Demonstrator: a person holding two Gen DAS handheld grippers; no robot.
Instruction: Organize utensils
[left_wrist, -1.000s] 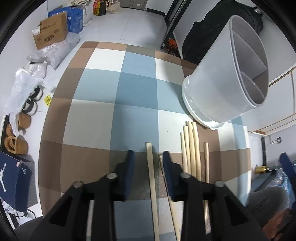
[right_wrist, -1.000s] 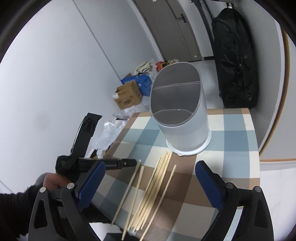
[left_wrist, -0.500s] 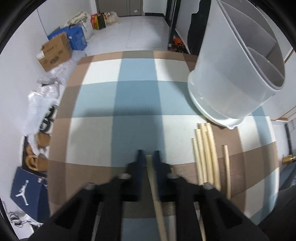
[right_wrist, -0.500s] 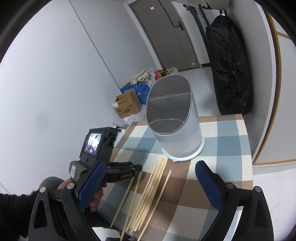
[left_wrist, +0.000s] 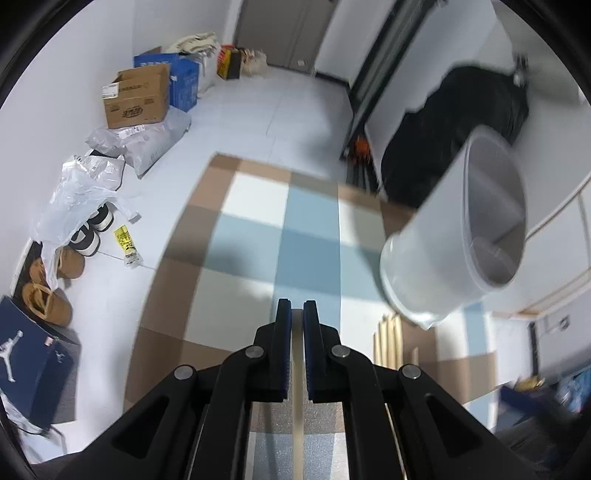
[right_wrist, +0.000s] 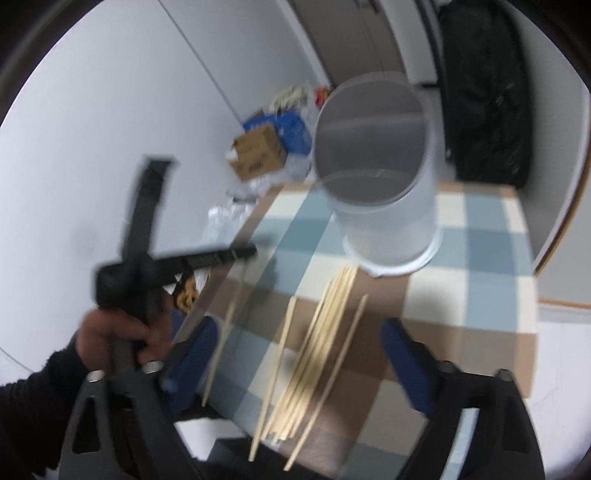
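Note:
My left gripper is shut on one pale wooden chopstick, which runs back between its blue pads. From the right wrist view, the left gripper holds that chopstick slanting above the table's left edge. Several more chopsticks lie in a loose bundle on the checked tablecloth. My right gripper hovers over them with its jaws closing, pads still wide of the sticks. The white divided utensil holder stands upright just beyond the bundle and appears at the right in the left wrist view.
A person's hand in a dark sleeve grips the left tool. On the floor to the left are a cardboard box, plastic bags and shoes. A black bag hangs behind the table.
My left gripper shut on one chopstick and lifted it off the cloth. My right gripper came down towards the bundle and its jaws narrowed.

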